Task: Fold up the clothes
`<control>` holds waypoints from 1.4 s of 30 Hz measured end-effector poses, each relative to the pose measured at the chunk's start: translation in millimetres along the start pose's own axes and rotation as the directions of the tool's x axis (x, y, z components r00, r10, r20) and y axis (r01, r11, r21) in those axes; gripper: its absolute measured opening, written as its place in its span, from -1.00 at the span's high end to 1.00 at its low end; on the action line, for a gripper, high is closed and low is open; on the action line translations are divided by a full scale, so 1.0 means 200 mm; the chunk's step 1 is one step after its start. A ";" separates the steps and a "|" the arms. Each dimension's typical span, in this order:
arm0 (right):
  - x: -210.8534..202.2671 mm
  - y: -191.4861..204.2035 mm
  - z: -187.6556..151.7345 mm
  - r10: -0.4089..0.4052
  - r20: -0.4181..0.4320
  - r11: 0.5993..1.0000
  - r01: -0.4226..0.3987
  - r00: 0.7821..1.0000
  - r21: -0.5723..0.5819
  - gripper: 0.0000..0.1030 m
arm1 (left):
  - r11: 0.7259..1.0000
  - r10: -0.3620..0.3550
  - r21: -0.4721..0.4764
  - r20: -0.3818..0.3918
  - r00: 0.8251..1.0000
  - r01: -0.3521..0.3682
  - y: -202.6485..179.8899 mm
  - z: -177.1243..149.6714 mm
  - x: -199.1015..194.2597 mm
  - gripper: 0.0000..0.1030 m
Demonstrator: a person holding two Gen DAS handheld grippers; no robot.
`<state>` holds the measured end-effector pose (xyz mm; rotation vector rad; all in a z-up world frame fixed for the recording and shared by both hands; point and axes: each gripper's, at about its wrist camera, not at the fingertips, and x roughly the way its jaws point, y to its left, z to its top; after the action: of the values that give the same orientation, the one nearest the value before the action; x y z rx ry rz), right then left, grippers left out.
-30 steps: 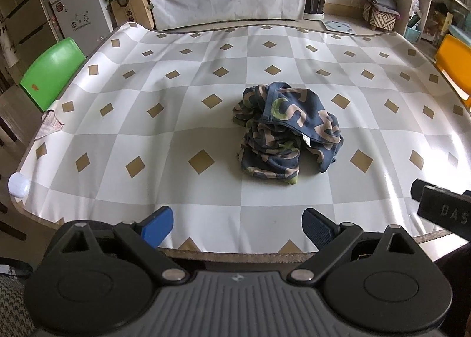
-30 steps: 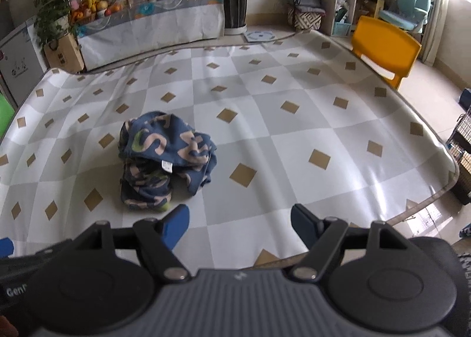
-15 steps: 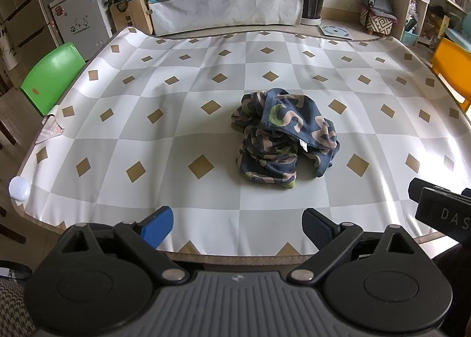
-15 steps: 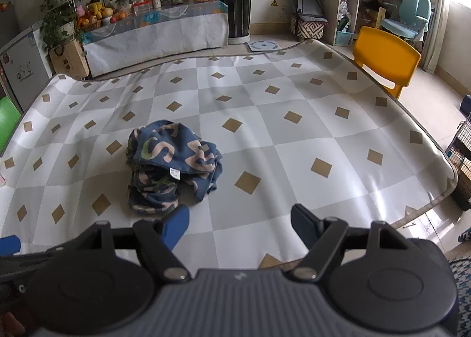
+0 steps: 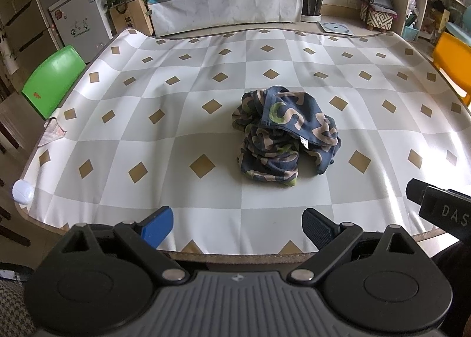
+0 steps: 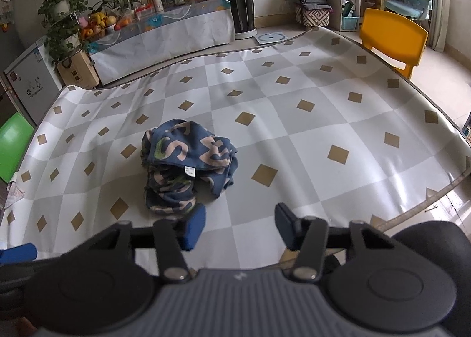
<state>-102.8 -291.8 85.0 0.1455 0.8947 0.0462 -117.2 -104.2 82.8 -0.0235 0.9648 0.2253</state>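
The garment (image 5: 287, 137) lies crumpled mid-table (image 5: 147, 142), well back from the near edge. The left gripper (image 5: 237, 225) is spread wide and empty; the right gripper (image 6: 240, 226) has just been narrowing on nothing. Best reach forward, find a hem, and spread it flat first.

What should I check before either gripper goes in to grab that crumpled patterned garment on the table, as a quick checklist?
1. Garment fully on the table, away from edges: ok.
2. Left gripper open and empty: ok.
3. Right gripper empty: ok; its jaws have just been closing, gap narrower than the left's.
4. Path to the garment clear: ok.
5. A corner or hem findable: cannot tell; only the white tag stands out.
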 end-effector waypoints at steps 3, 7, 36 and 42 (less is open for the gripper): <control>0.01 0.00 0.00 0.007 -0.005 1.000 -0.007 1.000 0.003 0.30 | 1.000 0.008 0.010 -0.001 1.000 -0.008 -0.02 0.00 0.00 -0.84; 0.02 -0.01 -0.01 0.024 -0.009 1.000 -0.024 1.000 0.004 0.48 | 0.999 0.028 0.025 -0.002 1.000 -0.028 -0.04 -0.01 0.01 -0.84; 0.08 -0.01 -0.05 0.159 -0.059 0.986 -0.155 0.985 0.064 -0.10 | 0.990 0.131 0.062 -0.014 0.991 -0.130 -0.07 -0.03 0.05 -0.84; 0.09 0.00 -0.06 0.129 -0.071 0.991 -0.125 0.989 0.051 -0.32 | 0.990 0.133 0.053 -0.017 0.991 -0.132 -0.08 -0.02 0.05 -0.84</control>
<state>-99.9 -289.4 64.0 0.2453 0.9597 0.1502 -111.8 -118.7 70.3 0.0856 0.9936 0.3227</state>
